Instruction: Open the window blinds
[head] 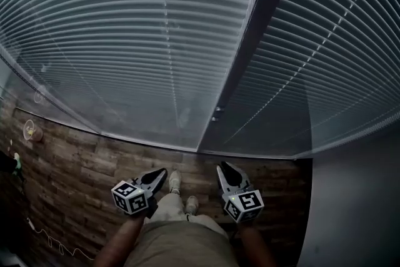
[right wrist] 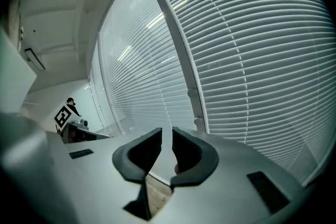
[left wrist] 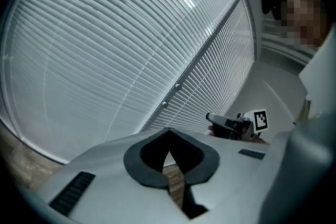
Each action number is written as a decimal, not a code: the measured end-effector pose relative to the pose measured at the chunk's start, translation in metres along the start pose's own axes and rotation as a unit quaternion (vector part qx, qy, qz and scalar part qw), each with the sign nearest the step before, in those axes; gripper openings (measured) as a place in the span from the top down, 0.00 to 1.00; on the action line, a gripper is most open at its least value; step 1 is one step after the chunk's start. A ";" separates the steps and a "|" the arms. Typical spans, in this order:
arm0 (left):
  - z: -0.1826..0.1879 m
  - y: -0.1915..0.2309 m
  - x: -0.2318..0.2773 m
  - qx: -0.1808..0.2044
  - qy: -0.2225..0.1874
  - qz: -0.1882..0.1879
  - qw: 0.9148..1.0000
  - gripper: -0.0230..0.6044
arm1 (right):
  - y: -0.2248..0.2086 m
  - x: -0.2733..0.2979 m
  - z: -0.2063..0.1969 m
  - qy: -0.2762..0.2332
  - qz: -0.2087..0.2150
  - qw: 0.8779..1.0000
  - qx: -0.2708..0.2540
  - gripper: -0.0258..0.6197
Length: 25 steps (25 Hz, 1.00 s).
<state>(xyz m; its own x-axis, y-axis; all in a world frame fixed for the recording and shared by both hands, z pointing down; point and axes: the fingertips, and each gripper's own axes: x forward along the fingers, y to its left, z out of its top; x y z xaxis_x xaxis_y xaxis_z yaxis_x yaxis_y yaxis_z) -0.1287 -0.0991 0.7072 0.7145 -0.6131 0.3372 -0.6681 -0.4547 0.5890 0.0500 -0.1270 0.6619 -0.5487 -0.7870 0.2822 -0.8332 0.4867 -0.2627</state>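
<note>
Closed slatted blinds cover two window panels, a left one (head: 137,40) and a right one (head: 331,72), with a dark upright frame (head: 250,40) between them. Two small round knobs (head: 215,112) sit low on that frame and show again in the left gripper view (left wrist: 177,86) and the right gripper view (right wrist: 193,94). My left gripper (head: 164,171) (left wrist: 168,132) hangs low in front of the left panel, its tips meeting with nothing held. My right gripper (head: 222,166) (right wrist: 167,136) points at the frame's foot, with a narrow empty gap between its jaws. Neither one touches the blinds.
Wood-plank floor (head: 81,166) runs along the foot of the window. A grey wall (head: 356,209) closes the right side. A thin cable (head: 50,237) and a small round object (head: 32,130) lie on the floor at the left. The person's shoes (head: 175,181) stand between the grippers.
</note>
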 end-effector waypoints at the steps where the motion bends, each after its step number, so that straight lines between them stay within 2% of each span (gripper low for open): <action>1: 0.006 0.001 0.001 0.002 0.000 -0.003 1.000 0.94 | 0.000 0.004 0.003 -0.001 -0.001 1.000 0.002 0.87; 10: 0.036 0.027 0.017 0.014 0.004 -0.035 0.999 0.94 | -0.008 0.029 0.011 0.003 -0.033 0.999 -0.001 0.86; 14: 0.052 0.070 0.045 0.017 0.010 -0.042 0.999 0.94 | -0.033 0.075 0.000 0.012 -0.049 0.999 0.004 0.85; 19: 0.064 0.083 0.066 0.020 0.018 -0.095 0.995 0.94 | -0.053 0.103 0.001 0.010 -0.073 0.997 0.030 0.79; 25: 0.076 0.090 0.090 0.045 0.043 -0.126 0.990 0.94 | -0.078 0.123 -0.009 0.029 -0.114 0.992 0.052 0.75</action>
<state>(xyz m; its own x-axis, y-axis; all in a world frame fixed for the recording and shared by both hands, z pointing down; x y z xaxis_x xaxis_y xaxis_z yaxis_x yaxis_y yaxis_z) -0.1407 -0.2442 0.7349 0.8734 -0.4174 0.2507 -0.4791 -0.6447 0.5957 0.0470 -0.2586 0.7256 -0.3522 -0.8475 0.3970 -0.9261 0.2545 -0.2784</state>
